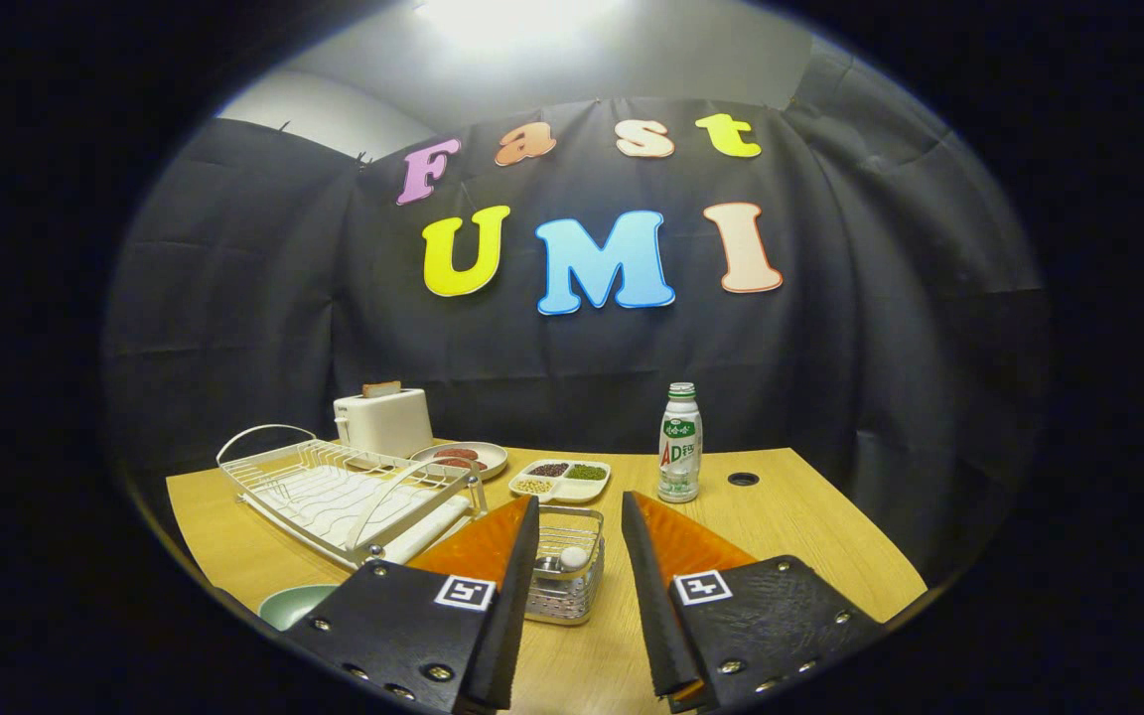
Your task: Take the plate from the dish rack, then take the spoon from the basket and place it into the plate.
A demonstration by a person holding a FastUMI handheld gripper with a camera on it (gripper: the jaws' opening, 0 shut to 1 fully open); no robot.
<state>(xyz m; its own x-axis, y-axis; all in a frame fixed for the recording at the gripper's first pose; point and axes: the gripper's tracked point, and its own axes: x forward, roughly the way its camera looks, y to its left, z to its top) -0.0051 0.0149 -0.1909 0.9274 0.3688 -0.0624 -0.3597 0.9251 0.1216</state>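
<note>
My gripper (580, 501) is open above the wooden table, nothing between its fingers. A small wire basket (564, 594) stands just ahead, in the gap between the two fingers. Inside it shows the white rounded end of a spoon (573, 556); the rest of the spoon is hard to make out. A pale green plate (296, 603) lies flat on the table beside my left finger, which partly hides it. The white wire dish rack (339, 492) sits farther left on its drip tray, with nothing standing in it.
Beyond the rack stand a white toaster (383, 421) and a plate of food (461, 458). A divided tray of beans (560, 479) and a small bottle (679, 444) stand beyond the fingers. A round hole (743, 479) is in the tabletop right of the bottle.
</note>
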